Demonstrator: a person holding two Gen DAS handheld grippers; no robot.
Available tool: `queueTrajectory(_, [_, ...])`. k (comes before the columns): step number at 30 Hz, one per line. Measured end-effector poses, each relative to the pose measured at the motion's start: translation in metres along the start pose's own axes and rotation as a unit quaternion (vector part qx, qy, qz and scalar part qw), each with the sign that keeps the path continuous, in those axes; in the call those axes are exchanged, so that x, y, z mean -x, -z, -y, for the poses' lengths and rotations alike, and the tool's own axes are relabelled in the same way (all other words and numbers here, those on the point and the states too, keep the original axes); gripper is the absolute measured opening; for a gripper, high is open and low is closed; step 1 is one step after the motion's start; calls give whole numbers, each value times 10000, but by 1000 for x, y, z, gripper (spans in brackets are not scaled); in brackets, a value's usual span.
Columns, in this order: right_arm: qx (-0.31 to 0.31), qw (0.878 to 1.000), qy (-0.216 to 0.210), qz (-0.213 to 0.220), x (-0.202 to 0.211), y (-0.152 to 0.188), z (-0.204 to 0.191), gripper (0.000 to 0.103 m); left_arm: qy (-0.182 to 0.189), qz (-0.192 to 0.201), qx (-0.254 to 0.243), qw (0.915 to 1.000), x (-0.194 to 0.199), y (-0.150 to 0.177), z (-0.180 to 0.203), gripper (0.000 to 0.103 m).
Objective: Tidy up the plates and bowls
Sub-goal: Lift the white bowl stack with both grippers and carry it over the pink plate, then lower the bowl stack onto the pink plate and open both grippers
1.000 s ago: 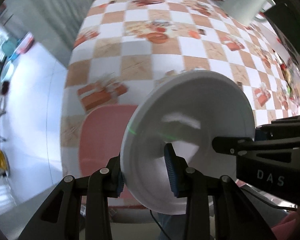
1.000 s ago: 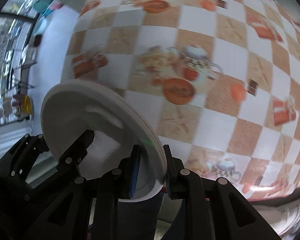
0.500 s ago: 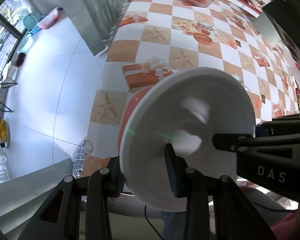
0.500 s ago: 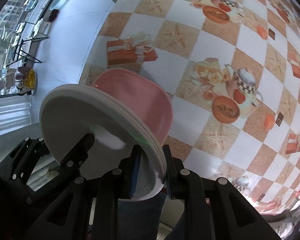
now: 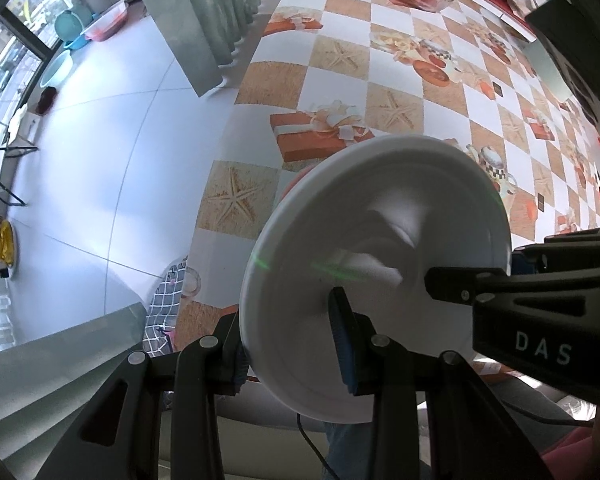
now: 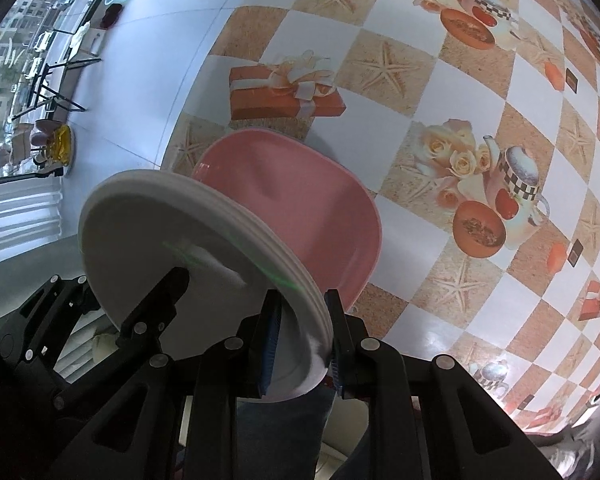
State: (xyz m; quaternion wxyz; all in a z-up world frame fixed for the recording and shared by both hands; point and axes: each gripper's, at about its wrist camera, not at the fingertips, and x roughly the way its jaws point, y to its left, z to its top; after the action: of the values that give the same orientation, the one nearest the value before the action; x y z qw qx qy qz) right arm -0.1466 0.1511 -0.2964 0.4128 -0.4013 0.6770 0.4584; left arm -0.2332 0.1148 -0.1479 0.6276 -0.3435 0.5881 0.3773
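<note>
While both grippers clamp the white plate (image 5: 380, 248), it hangs above the pink plate (image 6: 320, 216).

Pale tiled floor (image 5: 100, 168) (windows (image 6: 28, 40) beyond)

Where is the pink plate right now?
The pink plate lies on the checkered tablecloth near the table's edge, just below the printed gift box. In the right wrist view it sits directly behind the white plate.

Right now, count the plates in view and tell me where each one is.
2. A white plate is gripped at its rim by both the left gripper and right gripper; a pink plate lies on the table beneath it. Others may be hidden.
</note>
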Motion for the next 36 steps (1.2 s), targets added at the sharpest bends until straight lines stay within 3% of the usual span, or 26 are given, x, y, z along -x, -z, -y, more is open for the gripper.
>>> queueTrajectory(8, [33,10000,-34,-11,-8,-2,-1,24,-57,-5,42,10000,-7,-3,-1,44])
queueTrajectory(11, [19,10000,-10,2,-8,1,1,24,-230,76,-28,9997,-6,-2,2,69])
queueTrajectory(12, [1,10000,23,31,-7,2,3,32,-232,139,-20,9996,-5,-2,2,75])
queueTrajectory(13, [-20,9999,88,80,-5,2,5,52,-199,225,6,9995,-2,-2,1,77])
queueTrajectory(15, [-52,9996,156,218,2,4,10,66,-262,328,102,9991,2,-3,-2,83])
queueTrajectory(18, [-49,9987,279,426,17,6,15,70,-160,254,281,9992,4,-6,-9,85])
queueTrajectory(19, [-27,9982,360,486,22,7,16,86,-163,248,296,9991,6,-7,-11,85])
queueTrajectory(21, [85,9965,438,705,36,11,15,96,-228,363,236,9988,14,-9,-10,85])
queueTrajectory(27, [194,9948,359,936,74,20,15,96,-494,853,-128,9951,56,-8,-3,85])
queueTrajectory(30, [257,9938,407,1005,90,26,9,96,-438,765,-238,9958,72,-8,-1,85])
queueTrajectory(32, [345,9928,490,1039,100,32,3,102,-342,745,-344,9960,80,-7,3,85])
queueTrajectory(36, [473,9886,656,1269,118,43,-10,102,-485,837,-663,9931,102,0,14,93])
